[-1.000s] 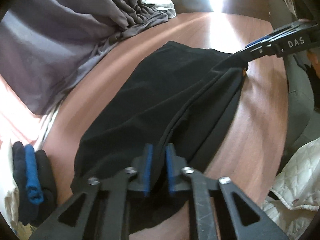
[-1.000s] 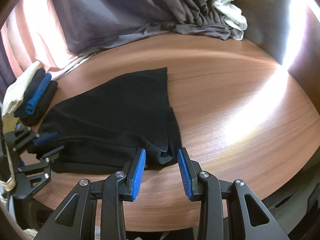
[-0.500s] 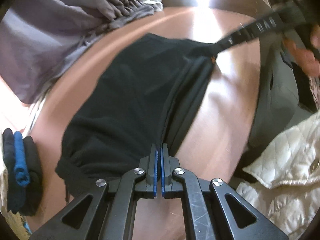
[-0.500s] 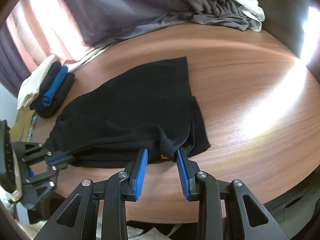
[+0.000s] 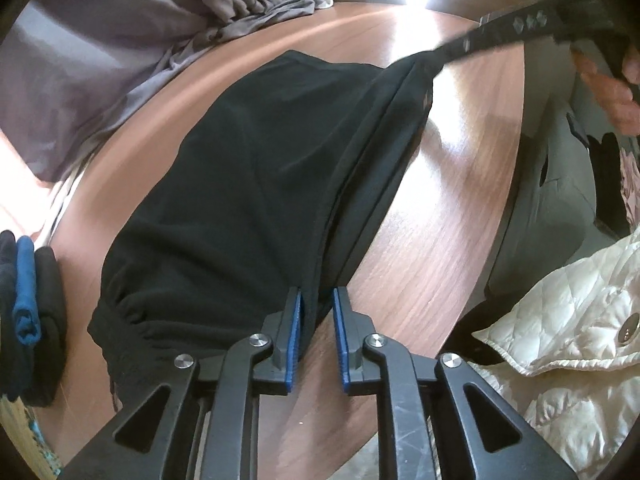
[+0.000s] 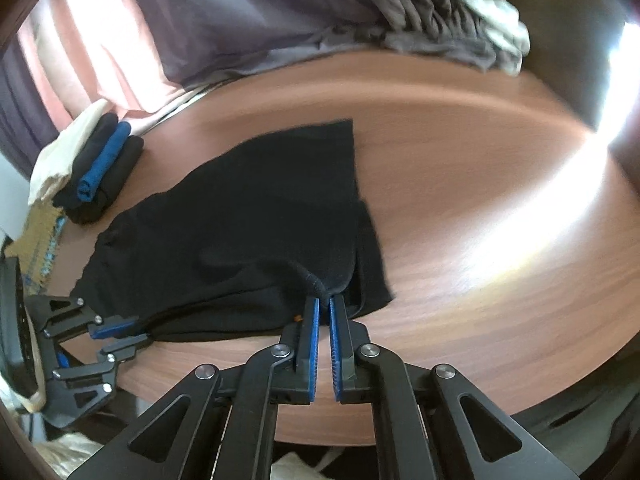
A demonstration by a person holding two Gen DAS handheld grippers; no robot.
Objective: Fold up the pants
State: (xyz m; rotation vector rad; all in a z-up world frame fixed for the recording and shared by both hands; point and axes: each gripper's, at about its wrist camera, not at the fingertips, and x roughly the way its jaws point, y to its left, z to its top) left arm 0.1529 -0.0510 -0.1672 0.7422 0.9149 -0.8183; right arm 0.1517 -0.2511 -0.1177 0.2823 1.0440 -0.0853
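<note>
Right tool (image 6: 324,304) newly clamped on pants (image 6: 248,220) corner

— Can you read any lettering from where you hold the grippers?

— No. You have no legible word, number or brand in either wrist view. The side of the right gripper (image 5: 516,28), as seen from your left wrist camera, carries only a few pale blurred marks, and you cannot make letters out of them.
</note>
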